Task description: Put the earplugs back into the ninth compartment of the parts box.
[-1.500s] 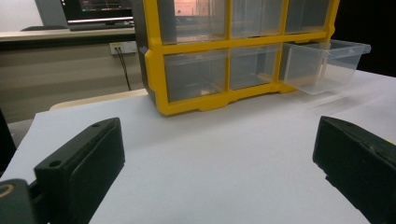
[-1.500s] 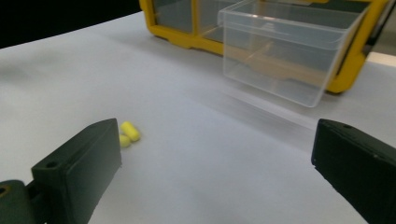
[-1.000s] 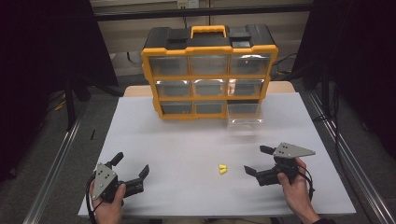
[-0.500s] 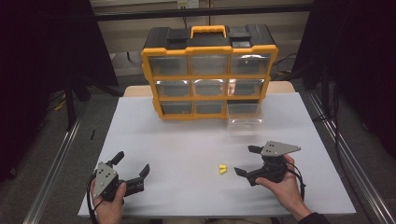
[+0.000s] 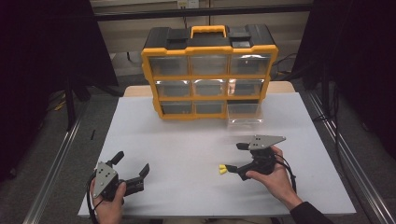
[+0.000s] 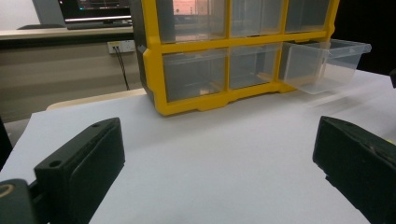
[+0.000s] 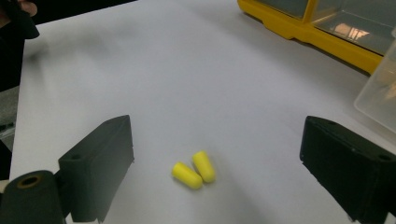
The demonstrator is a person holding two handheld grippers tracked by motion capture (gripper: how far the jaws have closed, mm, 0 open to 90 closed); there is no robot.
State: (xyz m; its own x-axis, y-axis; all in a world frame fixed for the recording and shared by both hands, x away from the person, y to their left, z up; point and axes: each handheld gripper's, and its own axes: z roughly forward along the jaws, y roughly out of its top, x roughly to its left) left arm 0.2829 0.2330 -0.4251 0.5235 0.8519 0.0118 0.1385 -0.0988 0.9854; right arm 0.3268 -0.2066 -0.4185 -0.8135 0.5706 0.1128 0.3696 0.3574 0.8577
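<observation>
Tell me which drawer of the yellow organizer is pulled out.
The clear plastic drawer at the bottom right of the yellow-framed organizer: it juts out over the white table, while the other eight sit flush.

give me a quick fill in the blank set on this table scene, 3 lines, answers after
1. The two small foam earplugs lying on the white table are ____ in colour.
2. The earplugs lie between the open jaws of the ____ gripper.
3. The clear drawer pulled out of the organiser comes from its ____ row.

Answers: yellow; right; bottom
</observation>
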